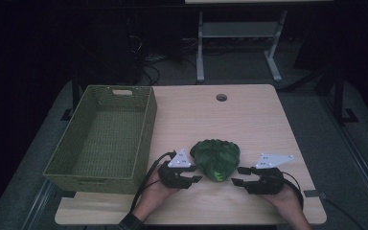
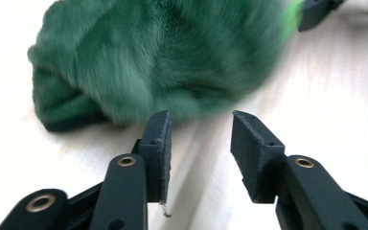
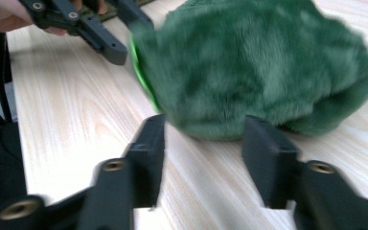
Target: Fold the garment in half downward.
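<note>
While green plush toy (image 1: 216, 158) lies on table (image 1: 249, 120) near front edge, left gripper (image 1: 195, 174) and right gripper (image 1: 238, 176) flank it, jaws parted, nothing held, wicker basket (image 1: 100, 139) at left.

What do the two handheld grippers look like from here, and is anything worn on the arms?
Both the left gripper and the right gripper are matte black, each with two blocky flat-faced jaws on link arms with brass-coloured pivot rings. Each carries a pale grey three-cornered plate dotted with small marks. A black cable trails from each. The left wrist shows a dark sleeve cuff.
</note>
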`<state>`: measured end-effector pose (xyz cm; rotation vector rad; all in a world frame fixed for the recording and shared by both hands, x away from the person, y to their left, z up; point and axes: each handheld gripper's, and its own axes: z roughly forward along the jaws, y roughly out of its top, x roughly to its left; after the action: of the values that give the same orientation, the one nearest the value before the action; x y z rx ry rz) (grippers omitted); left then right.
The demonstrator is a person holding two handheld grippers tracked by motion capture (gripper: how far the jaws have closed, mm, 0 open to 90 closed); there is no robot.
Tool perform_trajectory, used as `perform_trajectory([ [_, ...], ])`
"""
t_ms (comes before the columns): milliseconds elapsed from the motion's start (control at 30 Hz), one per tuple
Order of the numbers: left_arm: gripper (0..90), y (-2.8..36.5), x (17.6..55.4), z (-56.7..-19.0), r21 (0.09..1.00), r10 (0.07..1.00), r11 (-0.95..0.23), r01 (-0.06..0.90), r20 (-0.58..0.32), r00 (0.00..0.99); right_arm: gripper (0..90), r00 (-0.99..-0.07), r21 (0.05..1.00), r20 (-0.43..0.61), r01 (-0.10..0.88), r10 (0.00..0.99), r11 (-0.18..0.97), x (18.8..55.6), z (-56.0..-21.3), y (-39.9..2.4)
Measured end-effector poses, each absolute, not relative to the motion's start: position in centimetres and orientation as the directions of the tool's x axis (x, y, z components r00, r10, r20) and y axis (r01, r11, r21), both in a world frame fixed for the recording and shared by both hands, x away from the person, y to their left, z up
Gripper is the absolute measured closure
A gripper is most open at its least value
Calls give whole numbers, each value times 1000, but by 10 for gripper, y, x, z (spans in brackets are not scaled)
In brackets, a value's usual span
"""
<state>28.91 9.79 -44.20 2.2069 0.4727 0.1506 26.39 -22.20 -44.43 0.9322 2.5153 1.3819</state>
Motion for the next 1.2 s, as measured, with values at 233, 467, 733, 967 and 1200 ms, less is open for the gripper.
perform_trajectory([
  [233, 848, 94, 291, -426, 808, 378, -517, 284, -83, 922, 852, -793, 809, 163, 447, 587, 380, 276, -432, -221],
  [467, 895, 69, 313, -442, 768, 420, -558, 316, -66, 905, 897, -782, 747, 163, 496, 602, 442, 298, -448, -203],
  [733, 899, 65, 331, -465, 708, 470, -613, 351, -30, 882, 899, -774, 687, 174, 538, 609, 488, 310, -468, -195],
  [967, 899, 68, 332, -463, 709, 477, -608, 358, -35, 878, 899, -771, 693, 182, 541, 611, 476, 305, -465, -200],
  [1200, 899, 76, 324, -447, 736, 470, -577, 353, -54, 881, 900, -763, 719, 202, 541, 614, 436, 292, -452, -218],
])
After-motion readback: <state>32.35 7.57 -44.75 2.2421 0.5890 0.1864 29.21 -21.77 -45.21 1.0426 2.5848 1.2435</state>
